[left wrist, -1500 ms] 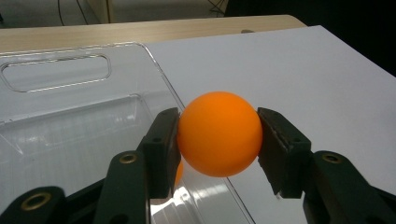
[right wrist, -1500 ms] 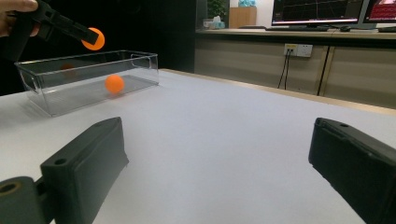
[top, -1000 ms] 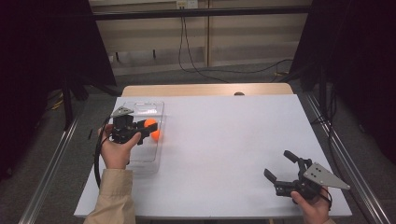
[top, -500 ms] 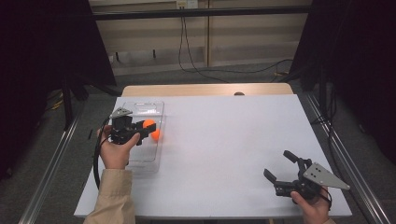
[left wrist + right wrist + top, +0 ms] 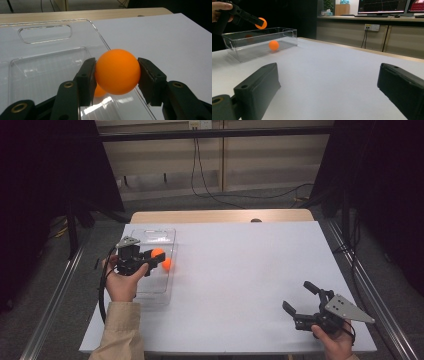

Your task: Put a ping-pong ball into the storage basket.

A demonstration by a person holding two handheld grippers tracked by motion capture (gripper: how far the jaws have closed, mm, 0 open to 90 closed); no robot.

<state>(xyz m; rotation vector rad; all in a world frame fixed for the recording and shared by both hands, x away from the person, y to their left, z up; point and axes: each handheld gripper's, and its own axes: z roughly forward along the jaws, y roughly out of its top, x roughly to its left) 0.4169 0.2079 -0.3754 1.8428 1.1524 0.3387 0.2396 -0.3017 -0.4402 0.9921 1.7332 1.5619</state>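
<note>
An orange ball [image 5: 117, 71] sits clamped between the two black jaws of the left claw [image 5: 150, 258], raised above the right-hand long wall of a clear plastic bin [image 5: 159, 236], as the high view shows it. In the left gripper view the ball hangs right over that thin wall edge, with white table on one side and the bin's floor on the other. A second orange ball [image 5: 166, 264] lies inside the bin, low against the same wall and just below the held one. The bin stands near the left edge of the white table [image 5: 240, 270], its far end close to the table's back edge. From the bin rightward the tabletop lies wide and bare. The right claw [image 5: 302, 300] rests near the front right corner, well apart from the bin, jaws spread wide with nothing between them.
</note>
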